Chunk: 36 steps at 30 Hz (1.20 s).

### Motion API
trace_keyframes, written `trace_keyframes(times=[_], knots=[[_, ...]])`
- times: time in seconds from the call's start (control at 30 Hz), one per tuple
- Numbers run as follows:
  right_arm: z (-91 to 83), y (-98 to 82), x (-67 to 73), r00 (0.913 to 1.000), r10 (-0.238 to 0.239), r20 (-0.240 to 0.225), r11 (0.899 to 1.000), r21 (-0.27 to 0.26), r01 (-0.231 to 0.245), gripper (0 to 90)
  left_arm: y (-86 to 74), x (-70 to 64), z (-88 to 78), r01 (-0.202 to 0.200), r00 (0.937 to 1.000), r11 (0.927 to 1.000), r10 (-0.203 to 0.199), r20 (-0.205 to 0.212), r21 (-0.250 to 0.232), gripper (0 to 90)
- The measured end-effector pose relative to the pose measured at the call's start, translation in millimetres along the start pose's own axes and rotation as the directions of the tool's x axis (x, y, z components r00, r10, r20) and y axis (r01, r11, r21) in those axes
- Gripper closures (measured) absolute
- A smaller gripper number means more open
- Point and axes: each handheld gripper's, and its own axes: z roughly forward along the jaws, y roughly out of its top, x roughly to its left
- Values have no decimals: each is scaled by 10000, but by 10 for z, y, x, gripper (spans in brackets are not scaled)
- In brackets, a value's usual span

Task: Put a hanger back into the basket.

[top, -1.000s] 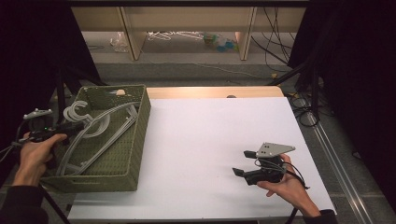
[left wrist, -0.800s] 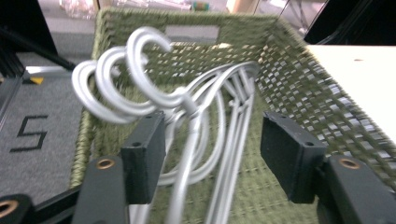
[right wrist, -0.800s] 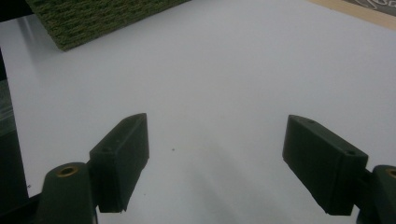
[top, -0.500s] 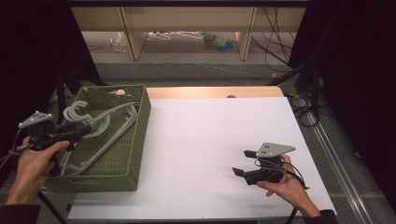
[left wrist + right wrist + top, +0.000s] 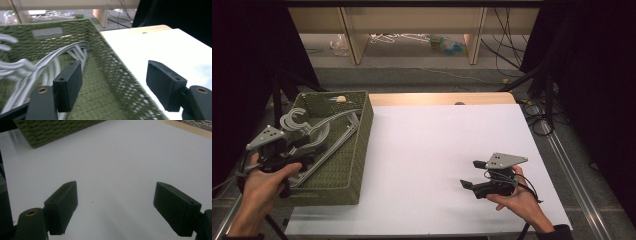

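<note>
Left gripper (image 5: 113, 87) jaws just opening, empty, over green woven basket (image 5: 354, 165) to grab grey plastic hangers (image 5: 319, 132); right gripper (image 5: 123, 210) parked wide open, empty, on white table (image 5: 437, 145).

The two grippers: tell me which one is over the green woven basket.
The left gripper, jaws open, nothing between them, above the basket of grey hangers. The right gripper sits over the bare white tabletop.

A rough, matt green woven rectangular basket (image 5: 117, 72) runs between the jaws; smooth, glossy pale grey plastic hangers (image 5: 50, 65) lie behind the left one, a smooth matt white tabletop (image 5: 160, 47) beyond the right.
</note>
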Motion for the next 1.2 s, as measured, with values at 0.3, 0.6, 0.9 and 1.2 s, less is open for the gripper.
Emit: trace_keyframes(times=[0.3,0.6,0.9,1.2], knots=[[3,3,12,10000,5,8,9999,-153,-4,198,-130,-449,120,-656,9915,9978,654,1127,-26,274],[-32,-10,64,9999,20,105,9988,-481,-15,189,-318,-877,289,-1206,9696,9926,1207,2127,-135,246],[-44,-57,159,9998,116,-135,9980,-616,-124,182,-578,-1131,375,-1668,9485,9832,1806,2603,-743,226],[-113,-152,304,10000,1,-14,9971,-763,-2,175,-924,-1266,506,-1718,9254,9846,1730,3371,-335,189]])
